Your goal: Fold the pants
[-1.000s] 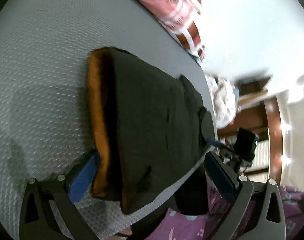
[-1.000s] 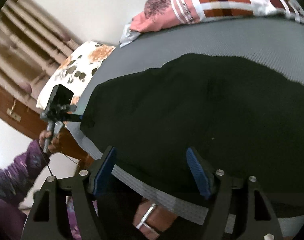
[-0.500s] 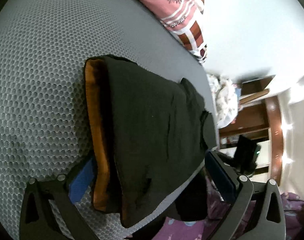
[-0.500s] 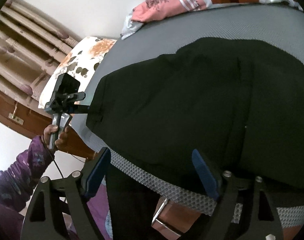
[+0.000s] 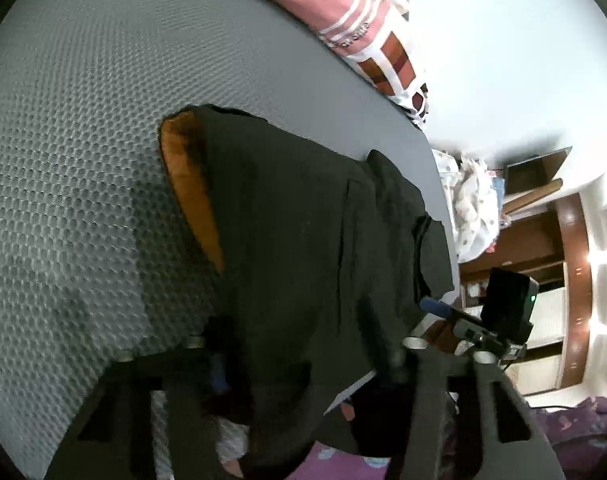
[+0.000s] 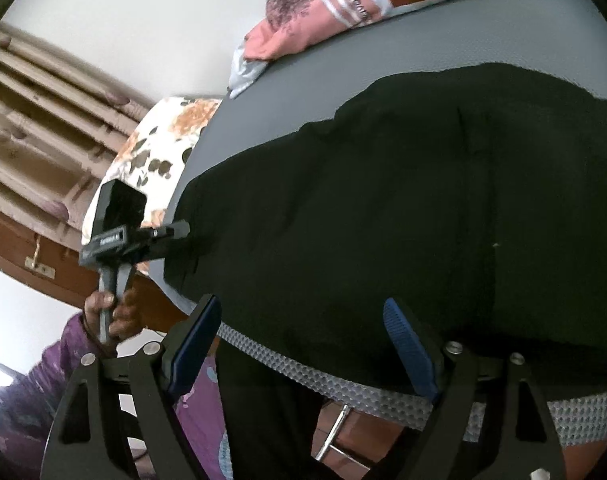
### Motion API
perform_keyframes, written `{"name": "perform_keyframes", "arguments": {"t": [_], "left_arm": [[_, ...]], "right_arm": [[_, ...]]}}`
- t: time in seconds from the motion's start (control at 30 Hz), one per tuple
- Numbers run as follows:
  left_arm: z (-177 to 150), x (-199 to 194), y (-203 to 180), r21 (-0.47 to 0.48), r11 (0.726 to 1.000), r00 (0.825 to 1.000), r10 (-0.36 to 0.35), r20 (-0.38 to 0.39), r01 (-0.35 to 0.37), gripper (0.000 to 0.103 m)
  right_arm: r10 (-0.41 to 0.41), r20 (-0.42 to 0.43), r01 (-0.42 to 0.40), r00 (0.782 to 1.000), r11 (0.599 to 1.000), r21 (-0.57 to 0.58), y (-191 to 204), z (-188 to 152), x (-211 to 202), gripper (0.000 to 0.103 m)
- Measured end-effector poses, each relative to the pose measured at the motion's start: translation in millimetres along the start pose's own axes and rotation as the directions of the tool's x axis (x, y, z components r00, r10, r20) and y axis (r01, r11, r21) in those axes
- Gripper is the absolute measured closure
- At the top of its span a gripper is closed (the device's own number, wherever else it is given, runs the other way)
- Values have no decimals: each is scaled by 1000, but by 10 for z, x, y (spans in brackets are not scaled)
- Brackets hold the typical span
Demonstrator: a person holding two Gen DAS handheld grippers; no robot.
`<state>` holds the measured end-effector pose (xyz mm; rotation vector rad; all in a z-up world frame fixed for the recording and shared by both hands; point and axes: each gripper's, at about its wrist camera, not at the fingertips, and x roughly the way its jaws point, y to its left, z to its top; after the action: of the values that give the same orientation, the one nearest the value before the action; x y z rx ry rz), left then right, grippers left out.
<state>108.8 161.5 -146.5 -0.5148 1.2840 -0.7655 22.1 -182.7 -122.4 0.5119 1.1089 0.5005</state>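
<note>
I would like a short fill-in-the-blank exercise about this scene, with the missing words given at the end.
1. The pants lying on the grey mattress are mostly ____ in colour.
2. The strip of lining showing at one edge of the pants is ____.
3. The jaws of the right gripper stand ____, with nothing pressed between them.
4. The left gripper is closing on the ____.

Missing words: black; orange; open; pants

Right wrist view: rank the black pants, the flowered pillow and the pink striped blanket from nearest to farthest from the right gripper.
1. Black pants, just ahead of the right gripper, spread on the bed.
2. Flowered pillow, up and left, at the bed's edge.
3. Pink striped blanket, farthest, along the top.
</note>
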Motion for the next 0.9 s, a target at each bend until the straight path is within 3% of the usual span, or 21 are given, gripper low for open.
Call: {"name": "perform_keyframes", "arguments": {"t": [0.03,0.2,0.37,0.4,0.43,0.47,0.57,0.63,0.73,0.77,0.87,0.9], "left_arm": [[-19,-3,-86,6,1000,1000,-2,8,1,70],[-109,-39,-660,62,996,997,-69,38,66,76],[-161,35,-1419,151,978,988,-149,29,143,76],[-153,87,-1606,167,969,982,-186,17,181,77],[-141,120,-1748,175,957,972,-236,4,231,89],[-128,187,-1945,186,939,957,-290,-15,288,94],[-69,446,-2631,301,892,940,-338,-48,337,94],[32,769,-2934,299,864,913,-394,-100,406,95],[129,1072,-3141,313,844,899,-424,-106,435,94],[147,1090,-3120,303,849,901,-423,-102,433,94],[169,1036,-2922,319,903,955,-295,-28,288,88],[153,991,-2801,319,918,969,-248,-5,237,80]], "right_arm": [[4,9,-4,1000,1000,6,-26,0,-30,21],[16,56,-18,998,999,29,-172,-19,-221,21],[54,109,-62,993,995,79,-422,-47,-456,21],[63,121,-75,991,993,95,-490,-51,-513,21],[76,140,-93,987,989,116,-580,-56,-591,21],[89,160,-111,983,984,137,-670,-63,-674,21],[127,254,-183,959,960,210,-982,-115,-986,17],[136,314,-224,940,938,265,-1198,-131,-1171,11],[165,357,-286,919,903,321,-1479,-165,-1327,10],[163,350,-285,923,899,334,-1523,-171,-1339,10],[186,326,-282,927,918,277,-1467,-188,-1328,10],[189,307,-274,933,925,264,-1444,-175,-1309,10]]}}
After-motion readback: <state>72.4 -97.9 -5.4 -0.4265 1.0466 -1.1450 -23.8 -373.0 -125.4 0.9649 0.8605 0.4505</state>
